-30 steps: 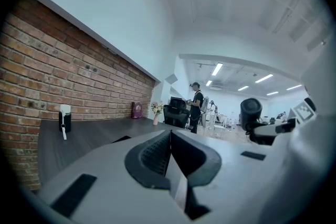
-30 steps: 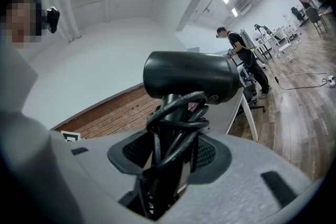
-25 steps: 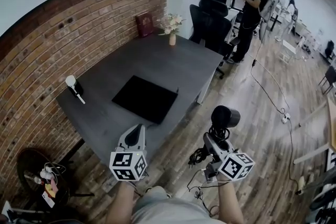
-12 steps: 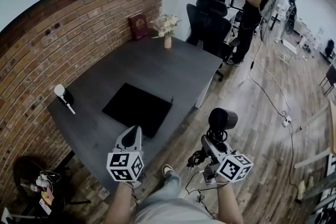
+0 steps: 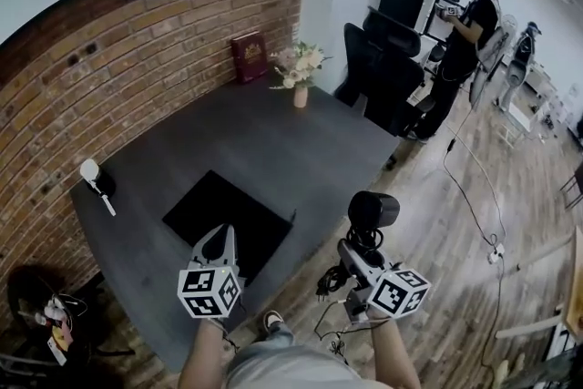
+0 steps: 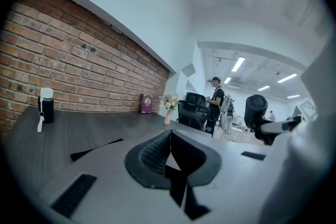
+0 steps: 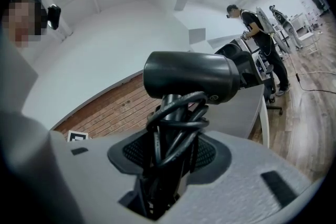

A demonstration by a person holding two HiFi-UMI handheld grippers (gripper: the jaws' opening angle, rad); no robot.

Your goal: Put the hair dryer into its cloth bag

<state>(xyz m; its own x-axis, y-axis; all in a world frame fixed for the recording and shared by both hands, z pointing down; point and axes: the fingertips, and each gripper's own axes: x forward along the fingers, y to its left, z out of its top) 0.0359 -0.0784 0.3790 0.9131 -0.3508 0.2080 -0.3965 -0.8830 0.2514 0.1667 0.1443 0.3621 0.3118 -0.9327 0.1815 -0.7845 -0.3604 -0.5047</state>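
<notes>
- Right hand-held gripper [image 5: 358,249] is clamped on the hair dryer [image 5: 373,210] by its handle, jaws held partway apart around it, barrel on top.
- From the right gripper view, the hair dryer [image 7: 191,79] stands upright out of the right hand-held gripper [image 7: 169,157], with its black cord [image 7: 177,122] looped round the handle between the pads.
- In the head view, a tail of that cord [image 5: 330,280] dangles below the grip, over the wooden floor [image 5: 455,223].
- The dryer is in the air, off the near edge of the desk [image 5: 273,127], not over the bag.
- Left hand-held gripper [image 5: 218,238] is empty, jaws pressed together; its own view shows the left hand-held gripper [image 6: 168,150] closed tight with nothing in it.
- The cloth bag [image 5: 223,212] lies flat and black on the desk, just ahead of the left gripper's tips.
- Far end of the desk: a flower vase [image 5: 300,68] and a red book [image 5: 250,57] against the brick wall [image 5: 118,59].
- A white-capped bottle [image 5: 91,177] sits at the desk's left edge.
- A person [image 5: 467,18] stands in the background by the black chair [image 5: 383,59].
</notes>
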